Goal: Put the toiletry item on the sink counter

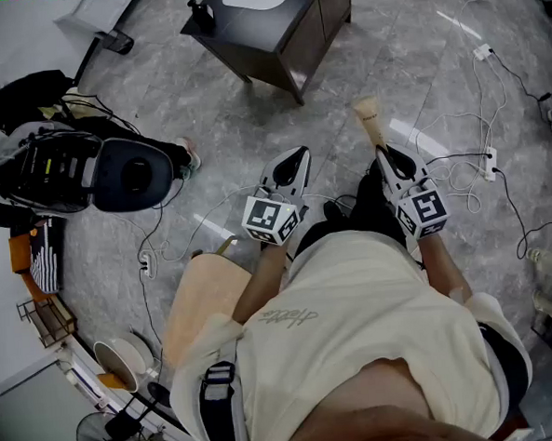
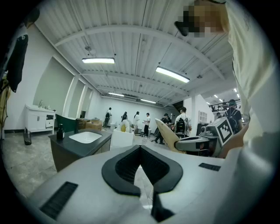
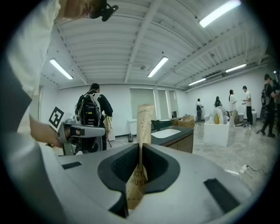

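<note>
The toiletry item is a flat tan paper toothbrush packet (image 1: pixel 370 121). My right gripper (image 1: pixel 385 154) is shut on its lower half, and the packet (image 3: pixel 144 124) sticks up past the jaw tips. My left gripper (image 1: pixel 299 156) is shut with nothing in it, its jaws meeting at their tips (image 2: pixel 140 148). The sink counter (image 1: pixel 294 23) is a dark cabinet with a white basin, standing on the floor ahead of both grippers and well apart from them. It lies left of centre in the left gripper view (image 2: pixel 65 141) and just right of the packet in the right gripper view (image 3: pixel 181 131).
A dark bottle (image 2: pixel 60 131) stands on the counter's left corner. Cables and a power strip (image 1: pixel 490 163) trail over the grey floor at right. An open black case (image 1: pixel 77 171) lies at left, a wooden seat (image 1: pixel 206 294) by my left leg. Several people stand far off (image 2: pixel 136 122).
</note>
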### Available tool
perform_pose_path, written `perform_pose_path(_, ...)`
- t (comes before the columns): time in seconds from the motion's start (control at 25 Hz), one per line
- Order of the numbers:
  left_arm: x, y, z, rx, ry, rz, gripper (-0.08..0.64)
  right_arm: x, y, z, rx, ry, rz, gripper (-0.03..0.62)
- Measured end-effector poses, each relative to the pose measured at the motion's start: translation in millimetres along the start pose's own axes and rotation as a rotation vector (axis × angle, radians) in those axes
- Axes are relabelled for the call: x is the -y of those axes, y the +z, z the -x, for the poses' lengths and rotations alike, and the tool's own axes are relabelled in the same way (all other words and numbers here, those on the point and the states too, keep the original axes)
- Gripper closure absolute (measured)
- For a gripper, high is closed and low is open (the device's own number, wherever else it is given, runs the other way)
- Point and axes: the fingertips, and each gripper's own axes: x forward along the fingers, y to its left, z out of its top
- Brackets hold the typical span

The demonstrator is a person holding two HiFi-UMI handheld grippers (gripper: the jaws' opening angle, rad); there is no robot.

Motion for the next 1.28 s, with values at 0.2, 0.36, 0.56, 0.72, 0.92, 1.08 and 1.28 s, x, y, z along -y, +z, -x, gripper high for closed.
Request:
perform_pose_path(0.2, -7, 5, -24, 0.006, -0.021, 0.001, 0.557, 19, -4, -9, -0.002, -0.016, -0.021, 0.566)
perform_pose_path(0.36, -13, 5, -39, -0.011, -0.015, 0.007, 0.557, 34, -7, -15, -0.02, -0.015, -0.041, 0.566)
perform_pose_path(0.56, -17, 12, -72, -0.025, 0.002, -0.007, 0.557, 65, -1, -37, -0.024, 0.026, -0.03, 0.566)
perform_pose_path(0.72, -29, 28, -98, -0.027, 0.047, -0.02, 0.557, 92, 18, -66, -0.007, 0.076, -0.003, 0.566)
perform_pose_path(0.92, -39, 54, -133, -0.028, 0.088, -0.066, 0.557, 129, 50, -101, 0.038, 0.141, 0.032, 0.566)
perform_pose_path(1.08, -48, 65, -170, -0.031, 0.112, -0.073, 0.557, 162, 58, -128, 0.044, 0.173, 0.018, 0.566)
perform_pose_path(1.28, -58, 72, -200, -0.045, 0.171, -0.056, 0.557, 192, 60, -147, 0.018, 0.218, 0.0, 0.566)
